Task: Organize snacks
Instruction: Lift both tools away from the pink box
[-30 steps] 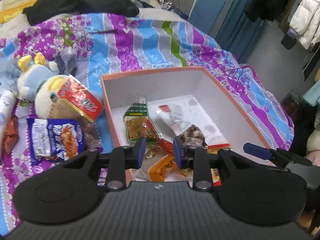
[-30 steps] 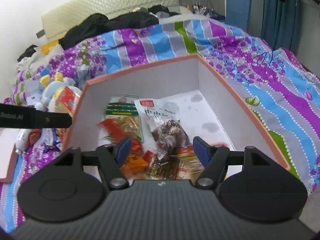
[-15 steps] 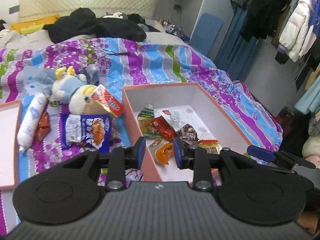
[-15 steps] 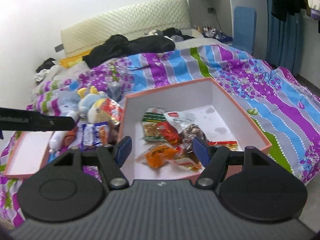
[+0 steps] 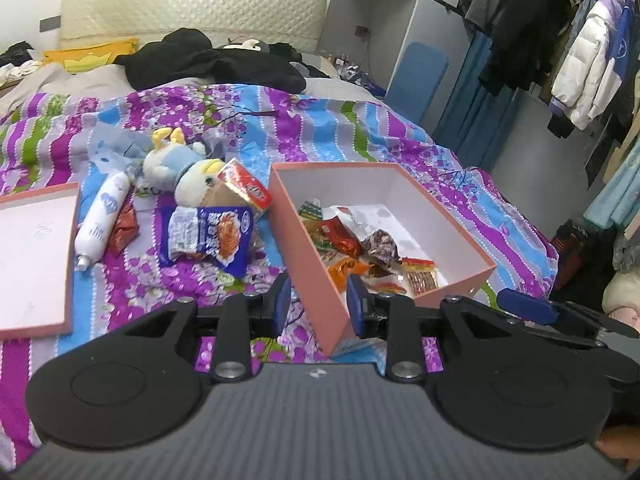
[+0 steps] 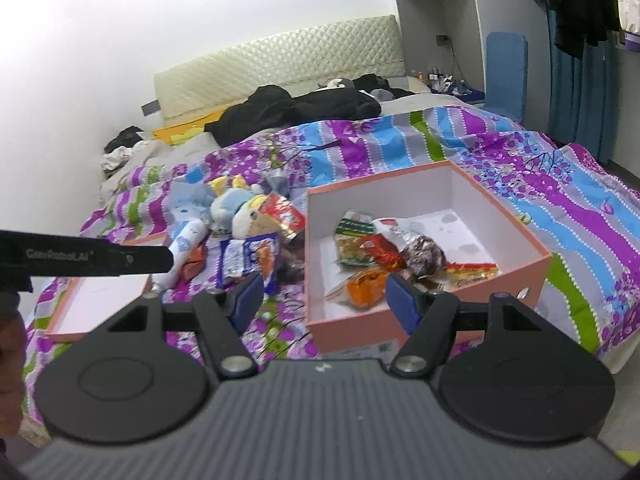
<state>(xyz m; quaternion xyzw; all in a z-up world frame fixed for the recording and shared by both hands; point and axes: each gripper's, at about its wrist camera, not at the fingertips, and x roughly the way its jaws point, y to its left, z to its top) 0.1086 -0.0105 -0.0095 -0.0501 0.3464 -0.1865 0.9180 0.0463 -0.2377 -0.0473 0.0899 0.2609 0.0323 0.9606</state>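
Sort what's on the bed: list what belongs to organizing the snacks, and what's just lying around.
Part of the job:
- pink box with snack packets inside
- blue noodle packet on the bedspread
- red-topped packet against the plush toy
- small reddish-brown packet
- pink lid, lying apart

Just lying about:
- plush toy
- white bottle
- black clothes
- yellow pillow
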